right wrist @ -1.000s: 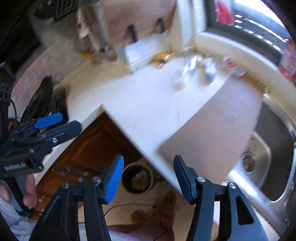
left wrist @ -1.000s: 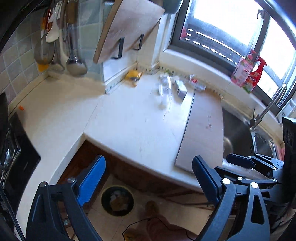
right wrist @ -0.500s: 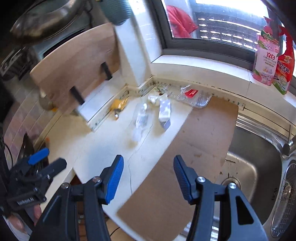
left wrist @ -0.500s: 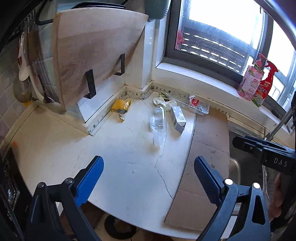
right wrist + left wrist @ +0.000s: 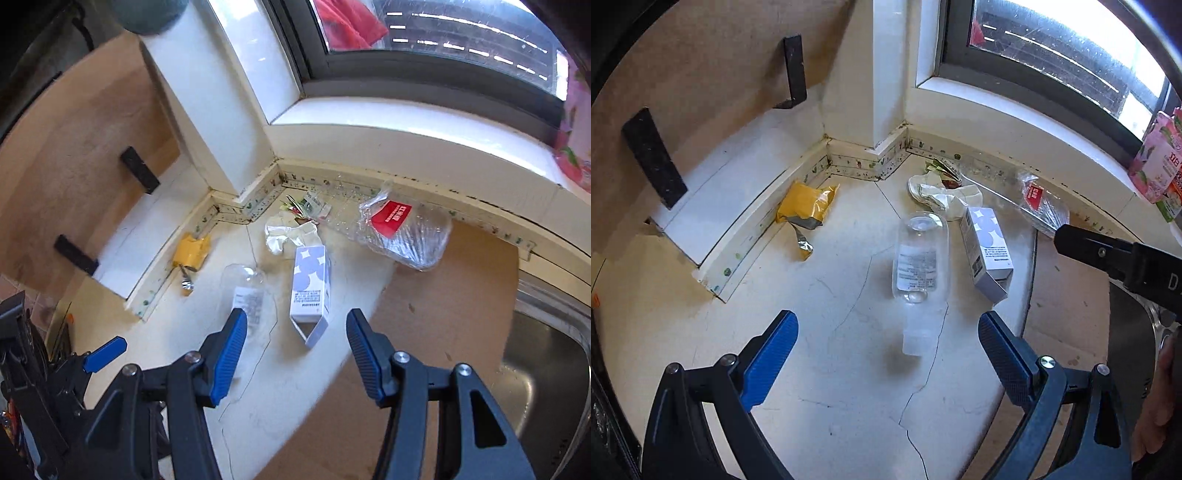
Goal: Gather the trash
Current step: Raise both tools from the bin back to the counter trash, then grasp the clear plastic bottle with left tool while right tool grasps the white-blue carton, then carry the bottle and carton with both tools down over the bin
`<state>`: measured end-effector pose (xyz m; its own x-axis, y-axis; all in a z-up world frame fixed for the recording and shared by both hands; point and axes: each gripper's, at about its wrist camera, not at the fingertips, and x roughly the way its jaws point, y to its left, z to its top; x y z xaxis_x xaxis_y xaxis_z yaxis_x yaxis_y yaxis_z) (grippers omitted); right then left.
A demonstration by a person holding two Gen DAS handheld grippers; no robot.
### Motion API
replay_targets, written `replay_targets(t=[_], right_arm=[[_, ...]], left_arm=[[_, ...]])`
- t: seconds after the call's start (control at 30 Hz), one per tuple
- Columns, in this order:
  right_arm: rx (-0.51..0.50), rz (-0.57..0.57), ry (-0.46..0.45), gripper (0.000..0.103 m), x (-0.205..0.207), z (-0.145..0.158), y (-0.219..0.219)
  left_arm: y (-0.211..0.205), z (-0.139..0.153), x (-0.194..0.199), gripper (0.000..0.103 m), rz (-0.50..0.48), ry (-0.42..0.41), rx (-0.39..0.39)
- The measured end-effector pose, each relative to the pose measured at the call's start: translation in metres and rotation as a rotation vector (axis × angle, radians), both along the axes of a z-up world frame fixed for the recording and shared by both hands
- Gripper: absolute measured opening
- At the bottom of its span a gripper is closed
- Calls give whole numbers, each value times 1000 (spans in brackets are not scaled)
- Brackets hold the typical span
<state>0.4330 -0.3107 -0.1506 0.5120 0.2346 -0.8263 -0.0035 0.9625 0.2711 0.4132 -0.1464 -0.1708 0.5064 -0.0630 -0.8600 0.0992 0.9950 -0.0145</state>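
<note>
Trash lies in the corner of a white counter (image 5: 849, 387). A clear plastic bottle (image 5: 921, 266) lies on its side, cap toward me, with a white and lilac carton (image 5: 988, 247) to its right. Behind them are crumpled white paper (image 5: 942, 194), a yellow wrapper (image 5: 805, 206) and a clear plastic pack with a red label (image 5: 1038, 203). My left gripper (image 5: 886, 354) is open and empty, just short of the bottle's cap. My right gripper (image 5: 295, 350) is open and empty, just short of the carton (image 5: 310, 291), with the bottle (image 5: 247, 291) to its left.
A brown board (image 5: 424, 332) lies on the counter to the right, beside a steel sink (image 5: 546, 387). A wooden board on black brackets (image 5: 701, 74) leans on the left wall. Pink bottles (image 5: 1160, 162) stand on the window sill.
Both grippers have moved up from the counter's front edge and in toward the corner. The trash now fills the middle of both views. Both stay open.
</note>
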Motion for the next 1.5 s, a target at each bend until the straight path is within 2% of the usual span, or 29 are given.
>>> replay_targets(t=[0.27, 0.5, 0.6, 0.67, 0.7, 0.8, 0.83, 0.87, 0.9, 0.97, 1.17, 1.37, 1.5], right_arm=[[-20, 22, 65, 56, 41, -48, 14], [-21, 7, 108, 56, 59, -75, 15], [-24, 13, 128, 50, 63, -82, 18], [-18, 15, 142, 40, 65, -86, 18], [-19, 15, 142, 40, 65, -87, 19], [-27, 16, 141, 39, 65, -86, 19], [-30, 16, 140, 38, 64, -86, 19], [-30, 17, 144, 38, 64, -85, 19], [-28, 20, 147, 37, 63, -85, 19], [-28, 29, 152, 37, 61, -84, 20], [-7, 45, 145, 36, 44, -72, 21], [24, 57, 121, 36, 14, -48, 26], [29, 73, 91, 36, -17, -28, 34]], left_arm=[[-7, -45, 36, 97, 23, 59, -13], [-11, -63, 49, 97, 30, 76, -10], [-14, -67, 53, 97, 23, 78, 2], [-16, -70, 54, 97, 20, 80, 9], [-16, -70, 54, 97, 19, 79, 11], [-19, -72, 55, 86, 7, 83, 2], [-19, -73, 56, 77, 2, 90, -7], [-19, -74, 56, 60, -3, 98, -18], [-19, -77, 57, 53, -6, 111, -27], [-17, -79, 56, 53, 4, 109, -38], [-6, -65, 40, 53, 18, 80, -44], [3, -29, 5, 53, 21, 52, -26], [8, -4, -25, 53, 23, 39, -41]])
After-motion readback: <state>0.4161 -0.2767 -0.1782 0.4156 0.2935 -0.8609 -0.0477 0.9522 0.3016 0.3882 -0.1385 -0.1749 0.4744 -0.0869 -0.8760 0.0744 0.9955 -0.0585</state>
